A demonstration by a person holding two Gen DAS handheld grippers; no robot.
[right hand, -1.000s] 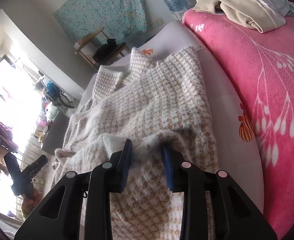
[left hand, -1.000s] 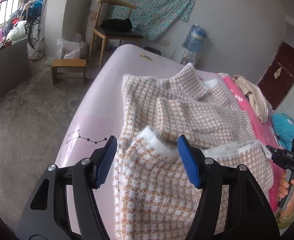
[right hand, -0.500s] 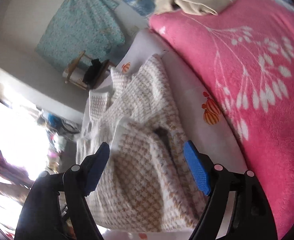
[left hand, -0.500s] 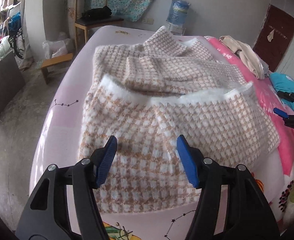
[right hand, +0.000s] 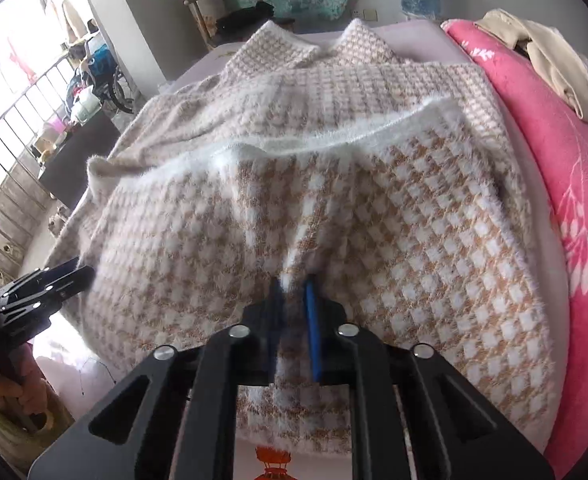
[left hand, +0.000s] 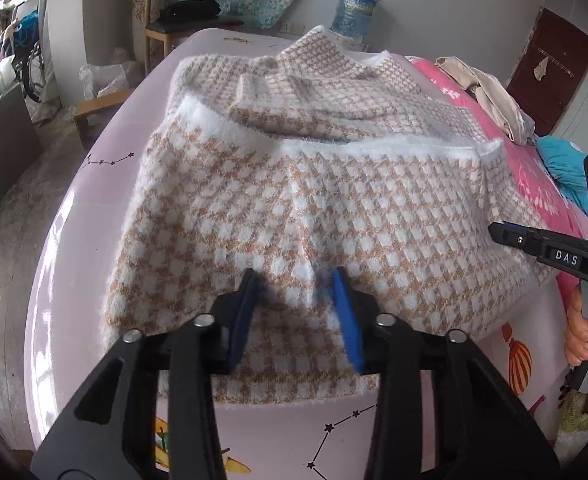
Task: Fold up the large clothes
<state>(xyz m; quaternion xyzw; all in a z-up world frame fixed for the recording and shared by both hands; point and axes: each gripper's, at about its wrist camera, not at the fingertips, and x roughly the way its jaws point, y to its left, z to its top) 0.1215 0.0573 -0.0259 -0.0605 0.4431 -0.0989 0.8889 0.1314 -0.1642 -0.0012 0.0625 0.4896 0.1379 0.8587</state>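
A tan-and-white houndstooth garment [left hand: 313, 184] lies on the pale pink bed, its lower half folded up over the rest, white hem across the middle. It fills the right wrist view [right hand: 333, 208] too. My left gripper [left hand: 295, 280] sits at the near folded edge, jaws partly closed around a raised ridge of the cloth with a gap still showing. My right gripper [right hand: 294, 286] is shut on a pinch of the same near edge. The right gripper also shows at the right of the left wrist view [left hand: 549, 248], and the left gripper shows at the left of the right wrist view [right hand: 42, 284].
A pink flowered blanket [right hand: 565, 168] lies along the right side with beige clothes [right hand: 549, 56] on it. A wooden chair [left hand: 178, 20], a water jug [left hand: 353, 8] and a low stool [left hand: 98, 108] stand beyond the bed. A railing [right hand: 18, 128] is at the left.
Both grippers have dropped to the near folded edge. The right jaws went from wide open to shut on the cloth. The left jaws have narrowed around a ridge of it.
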